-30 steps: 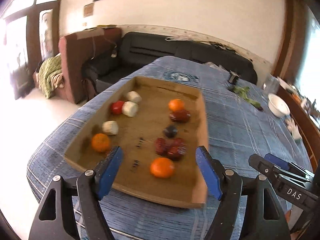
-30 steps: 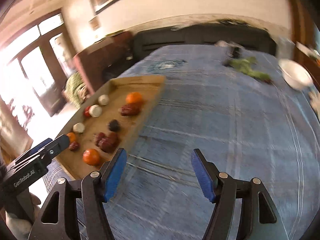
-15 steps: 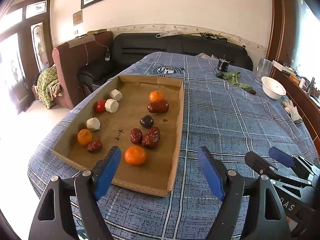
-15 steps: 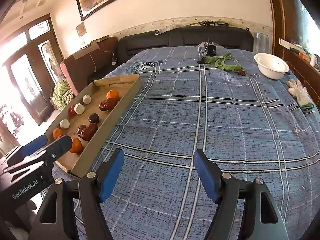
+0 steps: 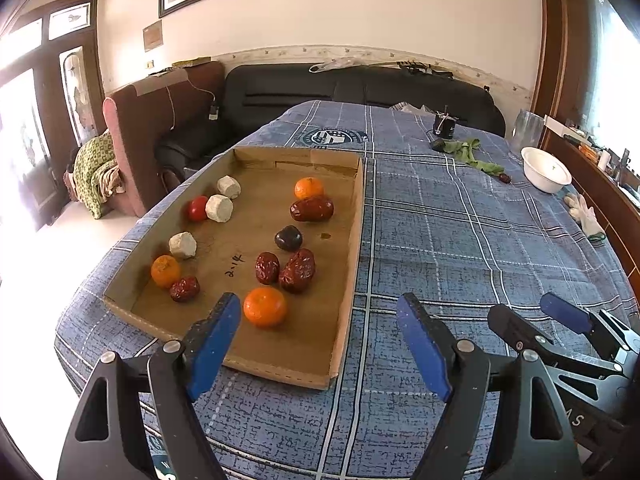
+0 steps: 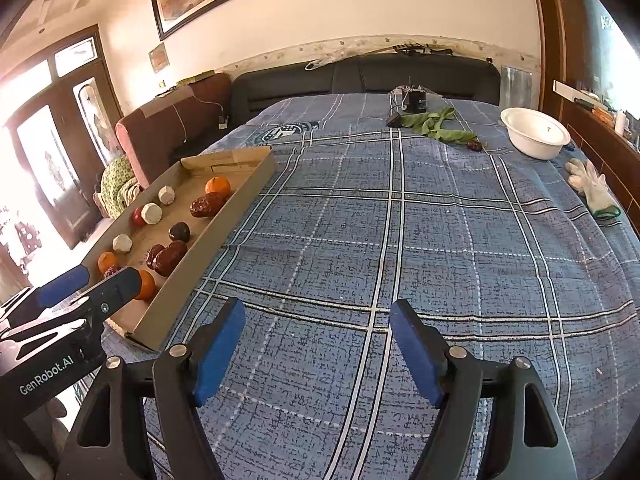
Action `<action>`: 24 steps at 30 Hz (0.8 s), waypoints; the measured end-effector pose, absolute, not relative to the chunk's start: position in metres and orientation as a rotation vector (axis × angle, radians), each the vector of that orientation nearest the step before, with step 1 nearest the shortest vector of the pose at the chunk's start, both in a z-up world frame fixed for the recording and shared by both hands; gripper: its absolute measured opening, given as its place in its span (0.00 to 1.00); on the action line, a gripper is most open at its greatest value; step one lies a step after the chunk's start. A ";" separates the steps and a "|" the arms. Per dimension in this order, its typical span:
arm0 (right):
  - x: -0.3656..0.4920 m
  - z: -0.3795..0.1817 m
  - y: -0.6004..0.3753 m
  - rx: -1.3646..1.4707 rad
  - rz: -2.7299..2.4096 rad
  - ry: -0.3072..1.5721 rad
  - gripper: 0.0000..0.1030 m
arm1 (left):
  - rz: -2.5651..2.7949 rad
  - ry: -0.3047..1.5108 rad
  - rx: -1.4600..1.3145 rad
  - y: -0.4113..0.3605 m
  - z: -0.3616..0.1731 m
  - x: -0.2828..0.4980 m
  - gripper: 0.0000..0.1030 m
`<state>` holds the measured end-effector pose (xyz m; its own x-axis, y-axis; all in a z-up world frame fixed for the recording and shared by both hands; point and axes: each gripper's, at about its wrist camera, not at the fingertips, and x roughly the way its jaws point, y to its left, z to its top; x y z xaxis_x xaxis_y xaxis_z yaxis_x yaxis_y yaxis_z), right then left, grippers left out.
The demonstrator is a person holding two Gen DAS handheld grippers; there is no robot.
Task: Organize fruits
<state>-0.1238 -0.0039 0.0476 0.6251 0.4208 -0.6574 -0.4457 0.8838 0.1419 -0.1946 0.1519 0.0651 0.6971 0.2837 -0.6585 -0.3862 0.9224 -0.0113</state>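
Two hand-held grippers hover at the near end of a table covered in blue plaid cloth [image 6: 400,240], both with jaws spread wide and nothing between them. The left gripper [image 5: 320,344] points at the near edge of a shallow cardboard tray [image 5: 356,216]; the right gripper [image 6: 318,346] faces bare cloth, well apart from the fruit.

All the sorting work lies loose in the tray. Three oranges are scattered there — one nearest the left gripper [image 5: 265,307], one by the left wall [image 5: 165,270], one at the far end [image 5: 309,188]. Wrinkled red dates sit among them: a pair touching mid-tray [image 5: 286,269], one beside the left orange [image 5: 184,288], a larger one just below the far orange [image 5: 312,209]. A dark plum-like fruit [image 5: 288,238], a small red fruit [image 5: 197,208] and three pale lumps [image 5: 219,208] fill the rest; what the lumps are cannot be told.

The oranges look light, firm and round — likely to roll if nudged, so a grip across the widest part with gentle pressure seems best. The dates look soft-skinned and small; taking one across its short axis should hold it without crushing. The touching pair may shift together if either is pinched. The tray's thin walls would probably flex if bumped.

A white bowl [image 6: 534,132] stands far right, near a glove [image 6: 592,190], with one stray date [image 6: 474,145] by green leaves [image 6: 436,126].
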 end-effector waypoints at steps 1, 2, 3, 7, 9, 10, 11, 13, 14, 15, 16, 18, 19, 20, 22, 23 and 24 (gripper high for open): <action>-0.124 0.047 -0.004 -0.038 0.496 0.747 0.78 | 0.377 0.707 -0.153 0.152 0.065 -0.195 0.77; -0.123 0.046 -0.003 -0.042 0.495 0.750 0.78 | 0.378 0.706 -0.153 0.152 0.065 -0.194 0.77; -0.123 0.046 -0.002 -0.045 0.494 0.751 0.78 | 0.379 0.705 -0.155 0.153 0.065 -0.195 0.77; -0.123 0.044 0.000 -0.058 0.493 0.756 0.79 | 0.383 0.710 -0.161 0.156 0.063 -0.195 0.78; -0.123 0.044 0.002 -0.062 0.493 0.758 0.79 | 0.384 0.712 -0.163 0.157 0.062 -0.194 0.78; -0.123 0.043 0.002 -0.064 0.493 0.759 0.79 | 0.384 0.712 -0.165 0.158 0.061 -0.194 0.78; -0.123 0.043 0.002 -0.065 0.492 0.760 0.79 | 0.384 0.713 -0.166 0.158 0.061 -0.194 0.78; -0.124 0.043 0.003 -0.067 0.492 0.762 0.80 | 0.381 0.715 -0.170 0.159 0.060 -0.194 0.78; -0.124 0.043 0.004 -0.067 0.492 0.763 0.80 | 0.381 0.715 -0.171 0.160 0.060 -0.194 0.78; -0.123 0.043 0.004 -0.068 0.492 0.763 0.80 | 0.379 0.716 -0.174 0.160 0.060 -0.194 0.78; -0.123 0.043 0.004 -0.071 0.493 0.764 0.80 | 0.375 0.717 -0.178 0.160 0.059 -0.194 0.78; -0.124 0.042 0.005 -0.077 0.491 0.764 0.81 | 0.372 0.719 -0.181 0.161 0.058 -0.194 0.78; -0.124 0.042 0.006 -0.078 0.491 0.764 0.82 | 0.371 0.721 -0.182 0.161 0.058 -0.193 0.78; -0.124 0.041 0.006 -0.080 0.490 0.766 0.82 | 0.369 0.723 -0.183 0.161 0.057 -0.193 0.78; -0.123 0.040 0.006 -0.081 0.489 0.770 0.82 | 0.366 0.727 -0.185 0.162 0.056 -0.192 0.78; -0.123 0.040 0.006 -0.079 0.489 0.772 0.82 | 0.365 0.729 -0.185 0.162 0.056 -0.192 0.78; -0.123 0.040 0.006 -0.078 0.489 0.773 0.82 | 0.362 0.730 -0.184 0.163 0.056 -0.192 0.78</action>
